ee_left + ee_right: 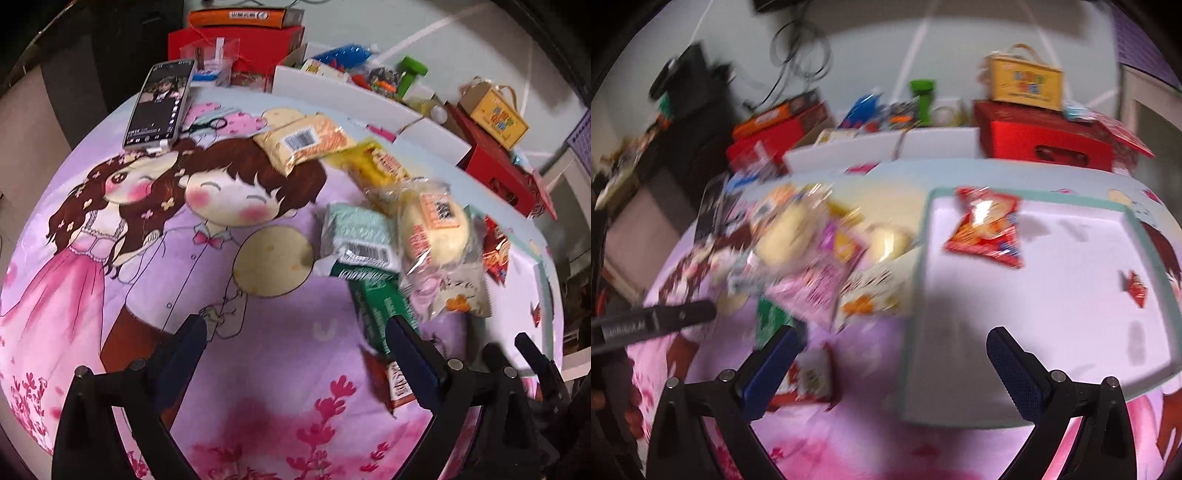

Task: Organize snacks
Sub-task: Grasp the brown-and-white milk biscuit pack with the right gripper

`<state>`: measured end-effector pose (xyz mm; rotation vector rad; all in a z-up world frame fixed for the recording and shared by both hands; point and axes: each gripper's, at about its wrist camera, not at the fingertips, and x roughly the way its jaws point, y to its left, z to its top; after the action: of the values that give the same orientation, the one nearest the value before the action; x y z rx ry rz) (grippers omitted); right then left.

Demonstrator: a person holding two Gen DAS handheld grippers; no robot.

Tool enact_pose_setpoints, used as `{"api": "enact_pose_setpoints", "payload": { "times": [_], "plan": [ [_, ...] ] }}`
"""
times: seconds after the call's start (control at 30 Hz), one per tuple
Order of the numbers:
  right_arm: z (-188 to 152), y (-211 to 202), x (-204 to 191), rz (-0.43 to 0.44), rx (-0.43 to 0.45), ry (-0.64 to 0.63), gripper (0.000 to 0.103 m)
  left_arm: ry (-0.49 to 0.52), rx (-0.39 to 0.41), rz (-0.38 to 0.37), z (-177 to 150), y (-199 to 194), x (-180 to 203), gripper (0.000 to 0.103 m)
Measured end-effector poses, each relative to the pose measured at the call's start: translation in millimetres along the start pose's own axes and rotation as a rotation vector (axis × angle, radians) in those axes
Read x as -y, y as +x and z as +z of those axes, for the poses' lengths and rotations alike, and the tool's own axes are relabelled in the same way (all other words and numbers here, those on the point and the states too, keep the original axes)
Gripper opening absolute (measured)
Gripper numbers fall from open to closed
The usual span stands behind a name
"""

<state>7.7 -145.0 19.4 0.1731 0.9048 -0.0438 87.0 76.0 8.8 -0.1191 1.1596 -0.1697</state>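
A pile of snack packets lies on a cartoon-print cloth [258,369]: a yellow bun in clear wrap [432,229], a pale green packet [358,236], a dark green packet [380,310], an orange-yellow packet [306,142] and a small red packet [395,384]. A red chip bag [988,230] lies in the white tray [1071,350]. My left gripper [295,332] is open and empty, its right finger beside the green packet. My right gripper [894,343] is open and empty, over the tray's left edge. The right wrist view is blurred.
A phone [160,101] lies at the cloth's far left. Behind the table stand red boxes [498,177], a yellow carton [1027,83], a green bottle [923,98] and a white box [332,92]. The other gripper's fingers [532,354] show at the lower right.
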Motion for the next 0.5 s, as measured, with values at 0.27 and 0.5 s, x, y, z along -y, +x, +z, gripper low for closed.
{"api": "enact_pose_setpoints", "payload": {
  "times": [0.27, 0.5],
  "plan": [
    [-21, 18, -35, 0.054, -0.054, -0.108, 0.103, 0.000, -0.020, 0.025, 3, 3, 0, 0.097],
    [-22, 19, -40, 0.025, -0.038, -0.134, 0.103, 0.005, -0.049, 0.083, 4, 9, -2, 0.097]
  ]
}}
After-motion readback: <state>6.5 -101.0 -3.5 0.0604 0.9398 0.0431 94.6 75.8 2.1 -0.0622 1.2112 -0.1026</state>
